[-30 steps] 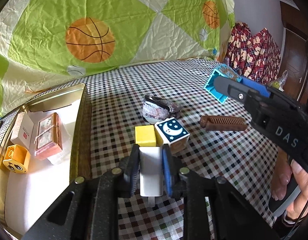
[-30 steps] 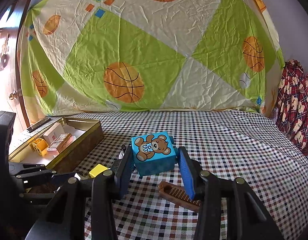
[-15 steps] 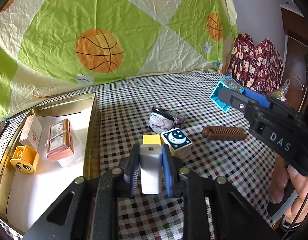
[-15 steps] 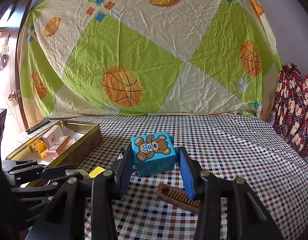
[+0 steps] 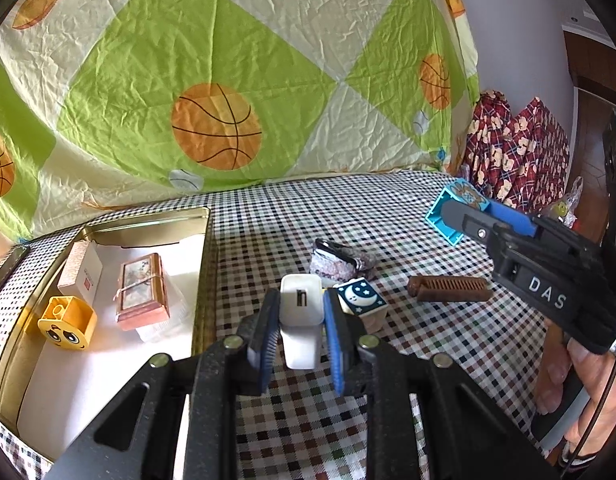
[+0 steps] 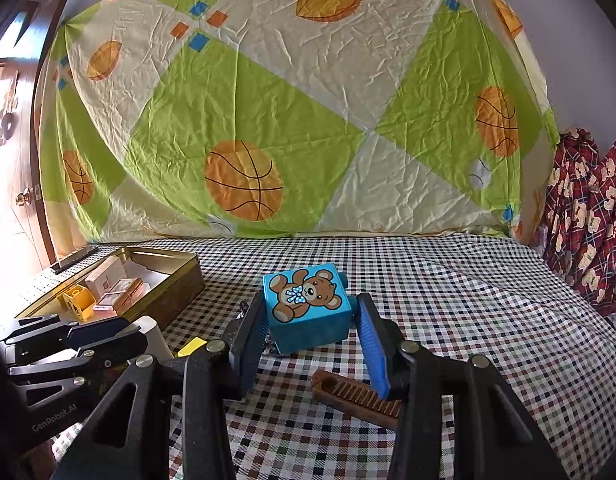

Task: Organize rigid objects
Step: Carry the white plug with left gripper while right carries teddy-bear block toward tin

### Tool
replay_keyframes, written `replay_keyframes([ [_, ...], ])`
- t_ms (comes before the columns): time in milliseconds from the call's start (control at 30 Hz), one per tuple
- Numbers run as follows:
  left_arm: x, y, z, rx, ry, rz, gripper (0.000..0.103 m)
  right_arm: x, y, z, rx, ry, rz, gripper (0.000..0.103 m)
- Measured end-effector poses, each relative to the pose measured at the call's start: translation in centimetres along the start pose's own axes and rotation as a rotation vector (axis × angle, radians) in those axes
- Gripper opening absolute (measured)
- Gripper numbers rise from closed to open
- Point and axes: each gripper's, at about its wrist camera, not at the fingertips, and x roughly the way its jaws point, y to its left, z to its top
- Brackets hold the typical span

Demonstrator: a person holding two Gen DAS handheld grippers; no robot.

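My left gripper (image 5: 300, 326) is shut on a white charger plug (image 5: 300, 312) and holds it above the checked cloth, just right of the gold tin (image 5: 205, 280). My right gripper (image 6: 310, 322) is shut on a blue teddy-bear block (image 6: 305, 306), held above the table; the block also shows in the left wrist view (image 5: 454, 212). The tin holds a yellow face block (image 5: 67, 322), a pink framed box (image 5: 141, 292) and a white box (image 5: 81, 270). A moon block (image 5: 360, 298), a brown comb (image 5: 450, 288) and a crumpled purse (image 5: 340, 262) lie on the cloth.
A yellow block (image 6: 191, 346) peeks out beside the left gripper in the right wrist view. A basketball-print sheet (image 5: 215, 128) hangs behind the table. Red plaid fabric (image 5: 516, 156) stands at the far right. A dark flat object (image 6: 73, 258) lies behind the tin.
My left gripper has lifted the white plug up off the cloth and tilted it back. My right gripper has risen a little with the bear block.
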Motion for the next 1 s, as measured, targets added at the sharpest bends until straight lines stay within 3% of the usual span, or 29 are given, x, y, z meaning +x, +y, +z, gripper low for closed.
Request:
replay_keyframes([
  [1000,-2.3,0.7,-0.2,-0.034,-0.127,0.050,0.021,-2.6,0.6,-0.4,-0.012,-0.114,0.023,0.046],
])
